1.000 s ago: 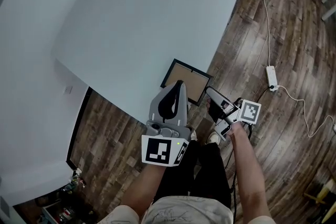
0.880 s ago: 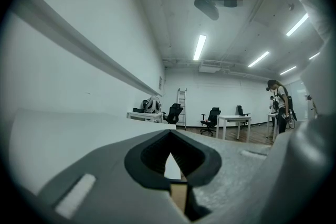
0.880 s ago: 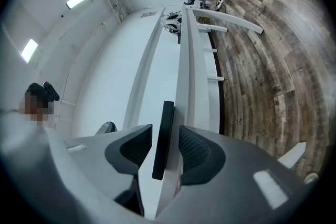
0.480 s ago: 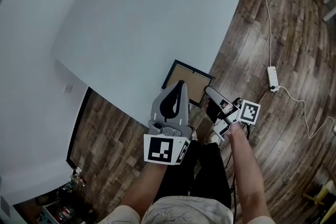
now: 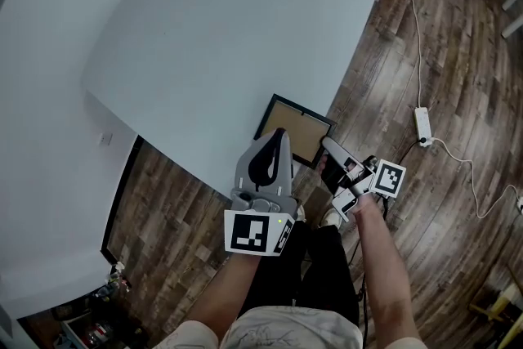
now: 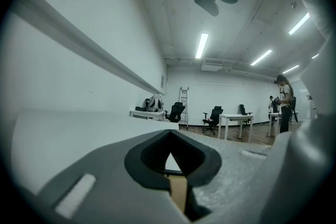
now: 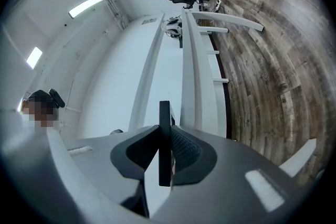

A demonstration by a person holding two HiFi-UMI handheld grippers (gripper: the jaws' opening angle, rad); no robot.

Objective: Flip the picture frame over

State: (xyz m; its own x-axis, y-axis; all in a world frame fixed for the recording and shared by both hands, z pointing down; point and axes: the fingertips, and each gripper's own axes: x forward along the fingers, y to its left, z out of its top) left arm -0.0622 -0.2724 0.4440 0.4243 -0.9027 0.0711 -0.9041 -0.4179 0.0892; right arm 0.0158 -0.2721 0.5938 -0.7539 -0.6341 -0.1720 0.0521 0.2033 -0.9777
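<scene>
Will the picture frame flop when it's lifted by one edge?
Probably not: the picture frame looks flat and stiff, with a thin dark rim, so it should lift in one piece. The right gripper, whose jaws have just been closing, pinches only that rim, so it may swing or slip. Lying at the table edge, it might tip off if pushed.

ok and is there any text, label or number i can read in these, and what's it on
No text can be read anywhere.
Left cube, right cube: black-and-white square markers, no letters or digits.
Small mark on the white table: too small to read.
Wall sign, left gripper view: too small to read.
</scene>
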